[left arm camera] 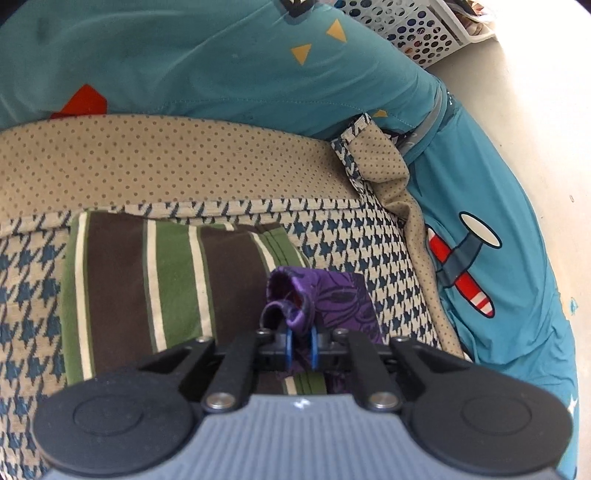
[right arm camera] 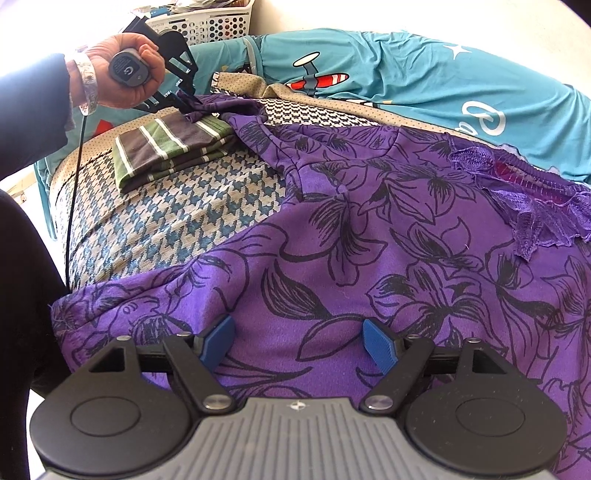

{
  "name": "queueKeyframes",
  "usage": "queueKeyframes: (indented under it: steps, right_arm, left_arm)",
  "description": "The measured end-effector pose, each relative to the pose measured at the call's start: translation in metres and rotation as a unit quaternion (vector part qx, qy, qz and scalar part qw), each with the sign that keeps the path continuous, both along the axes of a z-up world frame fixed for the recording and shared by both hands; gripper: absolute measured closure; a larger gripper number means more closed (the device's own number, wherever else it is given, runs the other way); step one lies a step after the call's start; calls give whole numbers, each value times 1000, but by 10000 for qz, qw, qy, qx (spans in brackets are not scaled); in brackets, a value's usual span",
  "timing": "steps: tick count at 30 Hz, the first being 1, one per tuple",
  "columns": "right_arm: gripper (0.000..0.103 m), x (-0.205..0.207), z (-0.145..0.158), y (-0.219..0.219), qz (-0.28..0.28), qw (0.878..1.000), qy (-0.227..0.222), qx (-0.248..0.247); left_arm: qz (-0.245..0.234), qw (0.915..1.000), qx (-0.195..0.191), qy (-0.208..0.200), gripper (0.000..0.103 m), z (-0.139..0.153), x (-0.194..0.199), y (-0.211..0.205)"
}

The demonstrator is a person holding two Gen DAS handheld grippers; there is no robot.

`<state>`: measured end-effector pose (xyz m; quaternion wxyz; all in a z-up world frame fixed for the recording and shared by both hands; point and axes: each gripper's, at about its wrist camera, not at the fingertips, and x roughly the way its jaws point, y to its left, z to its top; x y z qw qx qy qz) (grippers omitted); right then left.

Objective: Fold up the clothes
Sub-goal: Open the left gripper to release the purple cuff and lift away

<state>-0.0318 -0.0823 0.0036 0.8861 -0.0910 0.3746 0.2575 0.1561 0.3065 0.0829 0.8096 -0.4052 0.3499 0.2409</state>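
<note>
A purple floral garment (right arm camera: 388, 236) lies spread over a houndstooth cushion (right arm camera: 177, 206), with a lace collar at its right. My left gripper (left arm camera: 300, 349) is shut on a bunched end of the purple garment (left arm camera: 295, 299), held just above a folded green, brown and cream striped garment (left arm camera: 162, 280). In the right wrist view the left gripper (right arm camera: 181, 99) pinches that end at the far left, beside the striped garment (right arm camera: 170, 147). My right gripper (right arm camera: 298, 343) is open, its blue pads (right arm camera: 376, 345) apart over the near part of the purple cloth.
A teal sheet with airplane prints (left arm camera: 476, 258) lies under the cushion and also shows in the right wrist view (right arm camera: 406, 70). A white perforated basket (left arm camera: 413, 29) stands at the back, seen in the right wrist view too (right arm camera: 207, 22). A pale floor (left arm camera: 535, 110) lies to the right.
</note>
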Motion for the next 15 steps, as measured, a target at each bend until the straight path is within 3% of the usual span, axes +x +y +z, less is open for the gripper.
queueKeyframes:
  steps: [4, 8, 12, 15]
  right_arm:
    - [26, 2, 1, 1, 6, 10000, -5, -39]
    - [25, 1, 0, 2, 4, 10000, -17, -69]
    - [21, 2, -1, 2, -30, 9999, -8, -105]
    - [20, 2, -1, 3, -49, 9999, -11, -129]
  left_arm:
    - [183, 9953, 942, 101, 96, 20, -6, -5]
    - [415, 9809, 1868, 356, 96, 37, -15, -6]
    - [485, 9737, 2128, 655, 96, 40, -23, 7]
    - [170, 9689, 2321, 838, 96, 33, -19, 11]
